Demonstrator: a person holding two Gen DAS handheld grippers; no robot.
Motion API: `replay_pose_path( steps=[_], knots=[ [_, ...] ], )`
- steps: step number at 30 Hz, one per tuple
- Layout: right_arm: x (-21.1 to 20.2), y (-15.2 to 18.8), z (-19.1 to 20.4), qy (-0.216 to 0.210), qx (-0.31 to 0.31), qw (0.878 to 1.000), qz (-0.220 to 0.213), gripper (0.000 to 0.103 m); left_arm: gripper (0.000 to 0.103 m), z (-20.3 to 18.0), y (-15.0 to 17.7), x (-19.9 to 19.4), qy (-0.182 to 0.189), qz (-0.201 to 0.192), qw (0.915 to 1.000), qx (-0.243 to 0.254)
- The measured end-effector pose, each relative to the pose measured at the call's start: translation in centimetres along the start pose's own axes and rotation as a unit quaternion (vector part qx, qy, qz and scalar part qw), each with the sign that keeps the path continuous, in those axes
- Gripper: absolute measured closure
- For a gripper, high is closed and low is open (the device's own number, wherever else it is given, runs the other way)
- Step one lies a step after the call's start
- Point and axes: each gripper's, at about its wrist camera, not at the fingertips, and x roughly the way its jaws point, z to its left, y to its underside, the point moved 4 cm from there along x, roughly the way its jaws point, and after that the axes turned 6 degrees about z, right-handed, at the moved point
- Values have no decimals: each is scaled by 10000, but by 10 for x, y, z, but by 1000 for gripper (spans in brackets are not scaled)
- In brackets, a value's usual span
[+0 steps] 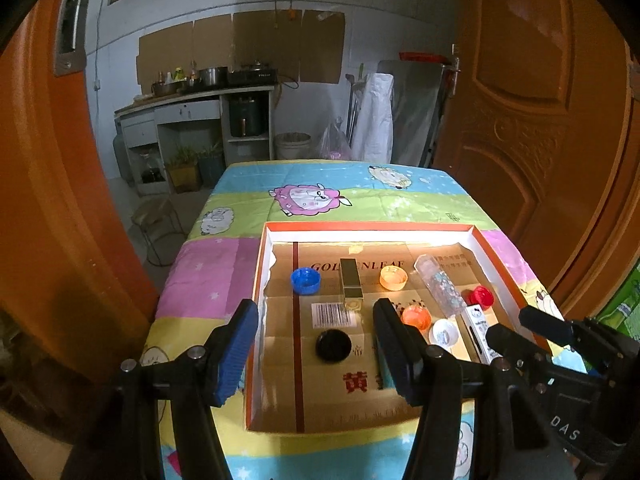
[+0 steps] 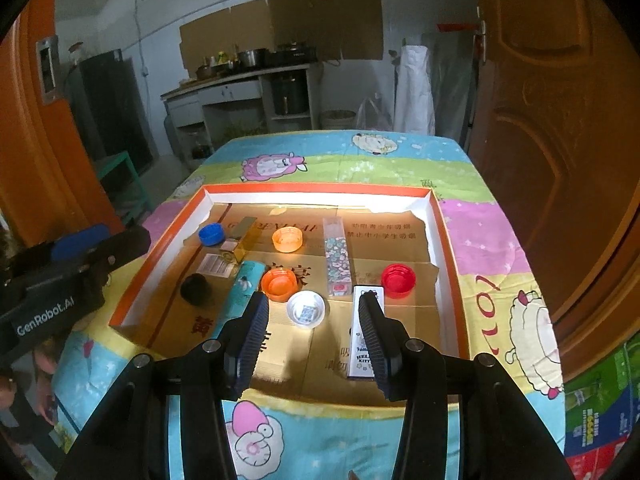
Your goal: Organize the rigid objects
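Both grippers hung above the near edge of the orange-rimmed tray, which sat on the cartoon-sheep tablecloth. Left gripper had its jaws spread with nothing between them; below the gap lay the black cap. Right gripper also stood spread and empty, its right finger overlapping the white Hello Kitty box in view (contact can't be told). All the rigid items lay loose on the tray's cardboard liner: blue cap far left, gold box just beside it, pale orange cap mid-back, clear floral box running front to back, red cap right, darker orange cap and white cap near centre, nearly touching. A teal patterned box lay between the black cap and the darker orange cap.
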Motion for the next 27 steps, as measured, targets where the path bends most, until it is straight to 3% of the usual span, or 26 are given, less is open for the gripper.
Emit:
replay_pose_path(
  steps=[13,27],
  knots=[
    [-37,5,12,85,-58,9995,-301,55,44,-6,14,-39,-14,-160,9999,5],
    [-83,15,25,188,-77,9974,-689,55,44,-11,30,-94,-94,-609,9981,-89]
  ],
)
